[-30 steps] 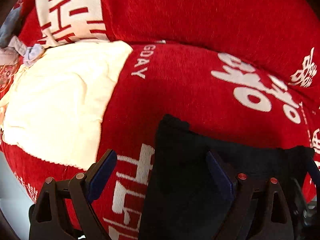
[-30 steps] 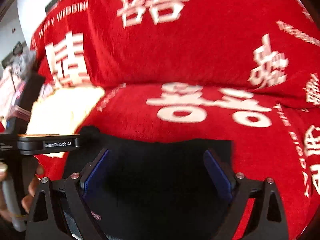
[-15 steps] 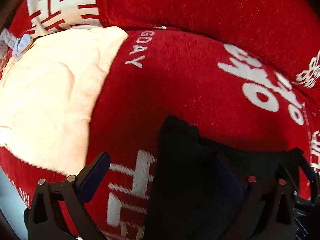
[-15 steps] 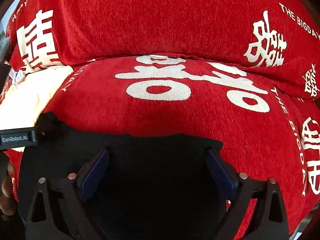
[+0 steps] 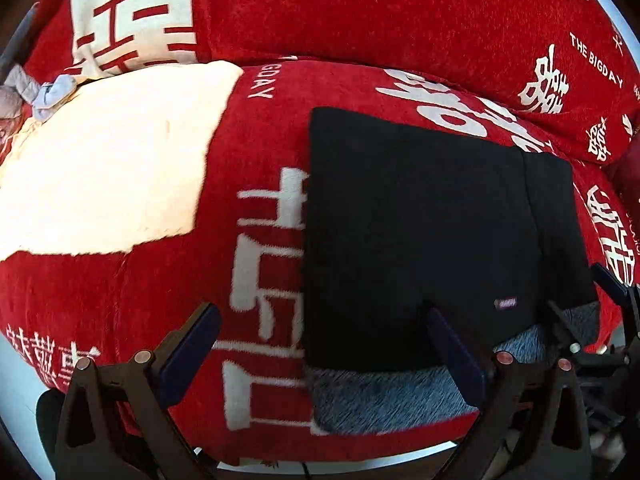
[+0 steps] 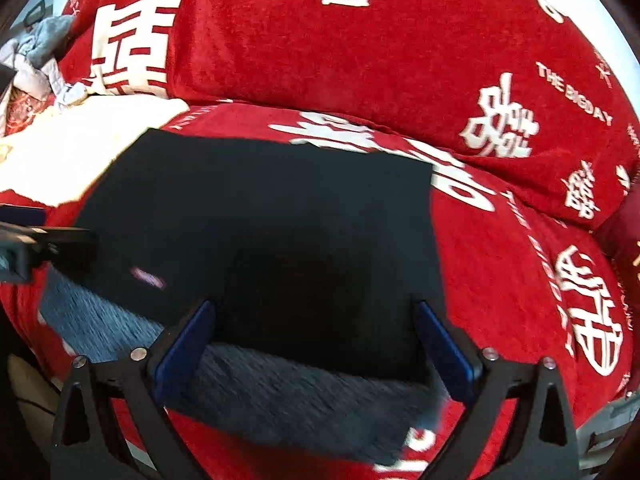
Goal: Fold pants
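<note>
Both tongs, left (image 5: pixel 320 354) and right (image 6: pixel 314 344), have just spread wide apart, clamping nothing, black pants (image 5: pixel 420 220) lying folded just beyond them on the red sofa cover (image 5: pixel 260 128), fold looks released, next probably smooth or fold again; farther back, cover reads "THE BIGDAY".

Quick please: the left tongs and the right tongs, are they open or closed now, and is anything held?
Left tongs: open, just widened, holding nothing; black pants lie flat beneath.
Right tongs: open, just widened, holding nothing, above the pants.
</note>
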The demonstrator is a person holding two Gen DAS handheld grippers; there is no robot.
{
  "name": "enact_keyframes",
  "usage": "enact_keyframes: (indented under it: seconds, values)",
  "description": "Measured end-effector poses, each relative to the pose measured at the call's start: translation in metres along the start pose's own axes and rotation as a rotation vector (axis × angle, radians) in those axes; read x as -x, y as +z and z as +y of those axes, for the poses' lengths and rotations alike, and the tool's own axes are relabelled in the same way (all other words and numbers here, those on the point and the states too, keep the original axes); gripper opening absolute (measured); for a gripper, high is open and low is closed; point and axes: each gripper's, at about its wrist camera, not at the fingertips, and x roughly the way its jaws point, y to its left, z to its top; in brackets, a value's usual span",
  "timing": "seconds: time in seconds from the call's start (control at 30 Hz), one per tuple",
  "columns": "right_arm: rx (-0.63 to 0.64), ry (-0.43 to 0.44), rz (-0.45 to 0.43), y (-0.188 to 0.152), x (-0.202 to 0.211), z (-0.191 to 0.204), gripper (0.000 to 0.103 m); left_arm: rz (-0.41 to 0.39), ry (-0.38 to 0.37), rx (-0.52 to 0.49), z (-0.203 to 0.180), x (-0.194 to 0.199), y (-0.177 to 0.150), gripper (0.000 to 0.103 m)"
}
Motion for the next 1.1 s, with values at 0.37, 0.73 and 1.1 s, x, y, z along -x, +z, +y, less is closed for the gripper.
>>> enact_keyframes:
  seconds: [0.37,0.73,1.1]
  values:
    - [-0.030,-0.010,-0.067,-0.010,0.042,0.009,0.102,-0.036,0.021,-0.028,-0.009,0.018,-0.021,0.103]
    - [-0.025,-0.069,-0.013,-0.019,0.010,0.023,0.102,-0.027,0.023,-0.025,-0.010,0.012,-0.025,0.103]
    - [-0.152,-0.053,-0.027,-0.024,0.032,-0.023,0.102,-0.055,0.028,-0.043,-0.015,0.025,-0.029,0.103]
